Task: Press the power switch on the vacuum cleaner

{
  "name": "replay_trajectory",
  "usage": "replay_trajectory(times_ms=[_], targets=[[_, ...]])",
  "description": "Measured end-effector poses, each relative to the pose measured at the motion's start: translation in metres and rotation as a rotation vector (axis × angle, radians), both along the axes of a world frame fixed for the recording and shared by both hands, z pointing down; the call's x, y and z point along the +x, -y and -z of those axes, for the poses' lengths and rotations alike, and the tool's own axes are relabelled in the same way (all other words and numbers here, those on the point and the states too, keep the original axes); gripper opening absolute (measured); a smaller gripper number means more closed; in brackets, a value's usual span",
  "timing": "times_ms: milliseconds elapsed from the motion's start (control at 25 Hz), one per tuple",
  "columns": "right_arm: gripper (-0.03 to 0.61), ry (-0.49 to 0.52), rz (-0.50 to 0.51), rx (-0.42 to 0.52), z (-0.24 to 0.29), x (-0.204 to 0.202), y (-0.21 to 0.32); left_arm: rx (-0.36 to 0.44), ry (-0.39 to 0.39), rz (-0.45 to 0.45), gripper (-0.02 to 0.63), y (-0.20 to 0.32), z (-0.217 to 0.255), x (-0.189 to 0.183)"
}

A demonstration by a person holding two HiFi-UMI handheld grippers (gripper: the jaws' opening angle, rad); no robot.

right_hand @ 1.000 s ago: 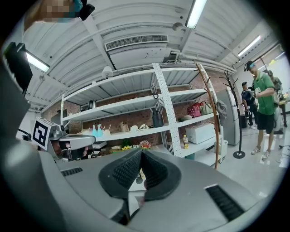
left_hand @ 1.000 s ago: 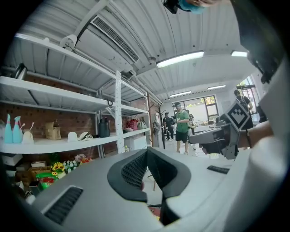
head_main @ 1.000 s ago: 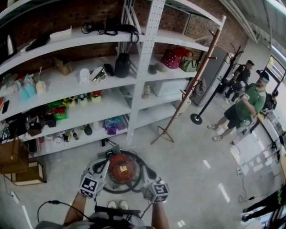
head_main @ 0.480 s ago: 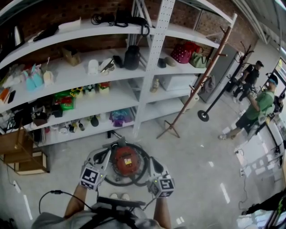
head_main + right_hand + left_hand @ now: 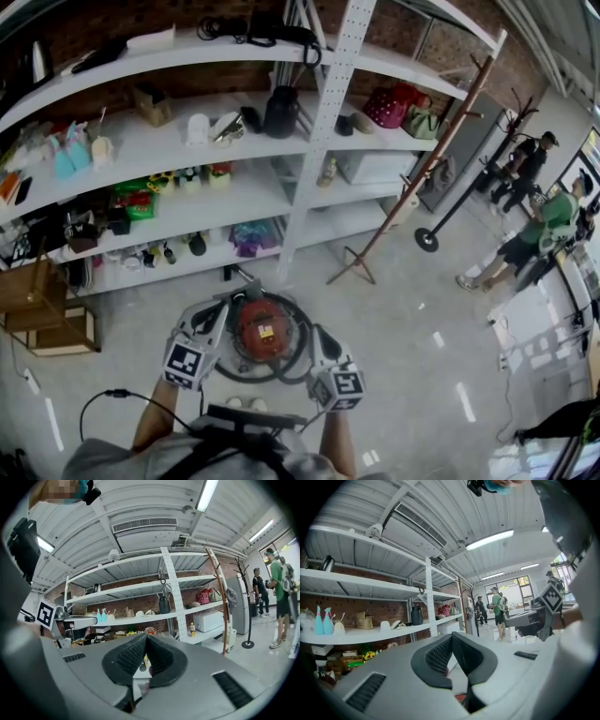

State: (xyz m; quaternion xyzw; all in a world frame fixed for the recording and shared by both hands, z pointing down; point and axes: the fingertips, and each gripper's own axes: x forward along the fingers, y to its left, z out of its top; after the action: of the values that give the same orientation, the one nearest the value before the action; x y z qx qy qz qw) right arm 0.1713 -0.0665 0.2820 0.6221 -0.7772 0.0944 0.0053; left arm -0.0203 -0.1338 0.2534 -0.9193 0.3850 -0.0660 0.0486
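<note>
A round red vacuum cleaner point(image 5: 260, 332) with a black hose coiled around it sits on the grey floor in front of my feet in the head view. My left gripper point(image 5: 216, 317) hangs above its left side and my right gripper point(image 5: 316, 336) above its right side; I cannot tell whether either touches it. Both point toward the shelves. In the left gripper view the left gripper point(image 5: 451, 637) has its black ribbed pads closed together with nothing between them. The right gripper point(image 5: 146, 638) looks the same in the right gripper view. No switch can be made out.
A white shelving unit point(image 5: 323, 103) full of small goods stands just beyond the vacuum. A wooden coat stand point(image 5: 412, 178) leans at its right, with a black stand point(image 5: 427, 240) behind it. Wooden crates point(image 5: 37, 323) sit at left. People point(image 5: 539, 234) stand far right. A black cable point(image 5: 103, 403) lies near my left arm.
The head view has shifted slightly. Both grippers stay beside the vacuum, a little further over it. The person in green has moved toward the right edge.
</note>
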Motion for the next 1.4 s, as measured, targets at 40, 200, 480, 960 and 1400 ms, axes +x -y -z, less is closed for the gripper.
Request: replay_trajectory(times_ms=[40, 200, 480, 960, 1400], targets=[[0.012, 0.003, -0.002, -0.009, -0.003, 0.001, 0.0, -0.002, -0.002, -0.002, 0.006, 0.0, -0.001, 0.001], [0.012, 0.012, -0.013, -0.016, -0.002, -0.001, 0.0, -0.002, -0.003, -0.01, 0.006, 0.0, -0.004, 0.004], [0.012, 0.019, -0.001, -0.023, 0.001, -0.006, -0.001, -0.002, -0.004, -0.016, 0.006, -0.001, -0.003, 0.007], [0.012, 0.02, 0.008, -0.018, -0.003, -0.013, -0.005, -0.002, 0.0, -0.021, 0.006, -0.005, -0.004, 0.003], [0.012, 0.033, 0.014, -0.012, -0.003, -0.016, -0.007, -0.004, 0.026, -0.032, 0.006, -0.007, -0.01, 0.0]])
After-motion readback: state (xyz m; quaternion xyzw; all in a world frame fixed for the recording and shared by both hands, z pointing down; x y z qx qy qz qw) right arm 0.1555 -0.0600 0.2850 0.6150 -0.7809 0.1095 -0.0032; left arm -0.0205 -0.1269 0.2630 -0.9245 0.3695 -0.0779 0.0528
